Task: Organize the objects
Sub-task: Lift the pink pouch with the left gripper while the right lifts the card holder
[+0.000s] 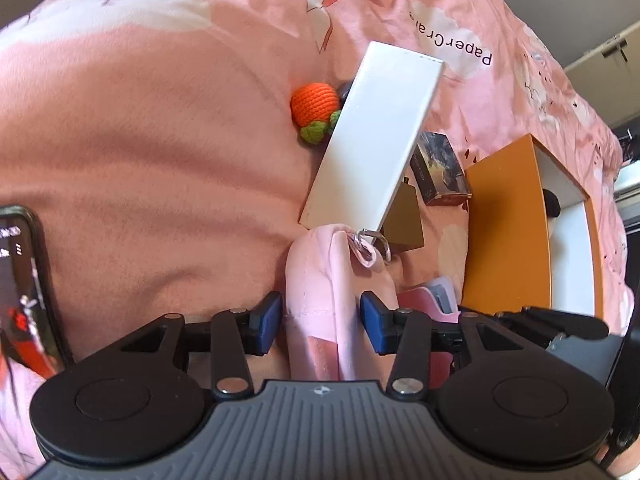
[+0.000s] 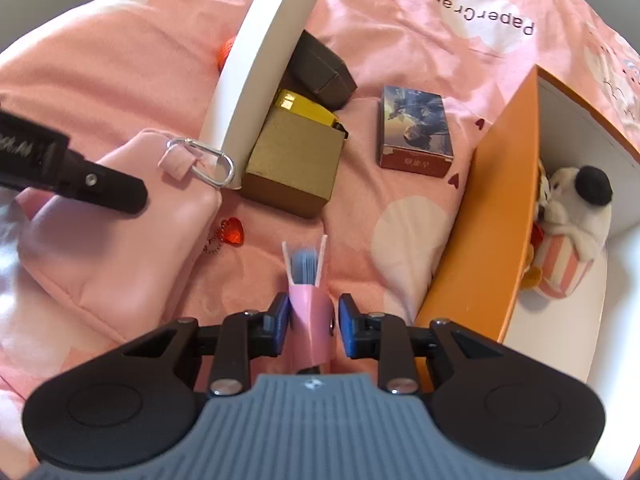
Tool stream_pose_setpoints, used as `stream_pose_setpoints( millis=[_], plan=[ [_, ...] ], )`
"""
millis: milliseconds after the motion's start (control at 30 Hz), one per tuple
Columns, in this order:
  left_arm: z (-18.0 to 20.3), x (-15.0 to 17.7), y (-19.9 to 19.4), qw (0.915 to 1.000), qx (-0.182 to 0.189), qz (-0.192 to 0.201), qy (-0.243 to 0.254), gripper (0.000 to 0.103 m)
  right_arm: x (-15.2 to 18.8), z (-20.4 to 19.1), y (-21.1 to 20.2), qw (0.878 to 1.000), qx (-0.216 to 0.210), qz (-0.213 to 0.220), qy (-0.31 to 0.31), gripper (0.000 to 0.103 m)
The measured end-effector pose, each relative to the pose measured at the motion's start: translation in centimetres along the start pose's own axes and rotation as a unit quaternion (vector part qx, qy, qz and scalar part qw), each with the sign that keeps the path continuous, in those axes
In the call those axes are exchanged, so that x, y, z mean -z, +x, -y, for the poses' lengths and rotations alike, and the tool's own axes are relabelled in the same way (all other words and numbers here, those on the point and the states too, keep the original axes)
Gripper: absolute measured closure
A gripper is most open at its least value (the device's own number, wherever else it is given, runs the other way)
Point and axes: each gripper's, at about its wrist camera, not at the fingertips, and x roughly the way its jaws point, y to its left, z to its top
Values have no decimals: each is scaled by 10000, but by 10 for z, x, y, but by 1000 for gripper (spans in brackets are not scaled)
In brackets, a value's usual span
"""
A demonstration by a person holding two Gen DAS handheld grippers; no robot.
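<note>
My left gripper [image 1: 320, 322] straddles a pink fabric pouch [image 1: 320, 280] with a metal carabiner [image 1: 370, 240] at its tip; the blue pads sit at both sides of it, and contact is unclear. The pouch also shows in the right wrist view [image 2: 112, 236]. My right gripper [image 2: 314, 322] has a small pink card holder [image 2: 310, 304] between its pads, close to both. An open orange box [image 2: 488, 220] at the right holds a white plush toy [image 2: 572, 208].
On the pink bedspread [image 2: 400, 60] lie a white flat box [image 2: 260, 72], a gold box [image 2: 292, 164], a dark box [image 2: 320, 72], a card deck [image 2: 416, 132], a red heart charm [image 2: 232, 232] and an orange crochet ball [image 1: 314, 106]. A phone [image 1: 20, 280] is at the left.
</note>
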Motion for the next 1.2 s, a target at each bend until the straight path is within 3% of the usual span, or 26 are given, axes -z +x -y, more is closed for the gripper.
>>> stream_pose_setpoints(
  millis=[167, 367, 433, 500, 600, 700, 867, 1033, 1200],
  plan=[
    [3, -6, -11, 9991, -230, 189, 305, 35, 0, 3, -4, 10000, -70, -2, -34, 75],
    [-15, -4, 15, 9984, 320, -422, -208, 35, 2, 4, -8, 9998, -199, -10, -14, 79],
    [-14, -3, 19, 9981, 355, -420, -277, 40, 3, 3, -8, 9998, -221, -1, -21, 78],
    [-12, -1, 19, 9983, 320, -352, -346, 52, 4, 3, -8, 9998, -213, 24, -20, 79],
    [0, 8, 7, 9997, 124, 30, -202, 61, 7, 3, -11, 9997, -213, 115, 33, 80],
    [28, 23, -9, 9976, -166, 562, 382, 65, 11, 7, -21, 9990, -258, 311, 185, 81],
    [79, 39, -34, 9796, -479, 1396, 1365, 66, 16, 17, -56, 9946, -335, 870, 459, 81],
    [111, 42, -52, 9669, -414, 1746, 1816, 66, 21, 31, -106, 9837, -374, 1629, 665, 81],
    [148, 39, -56, 9569, -268, 1898, 2182, 66, 27, 49, -150, 9697, -63, 2274, 887, 81]
  ],
)
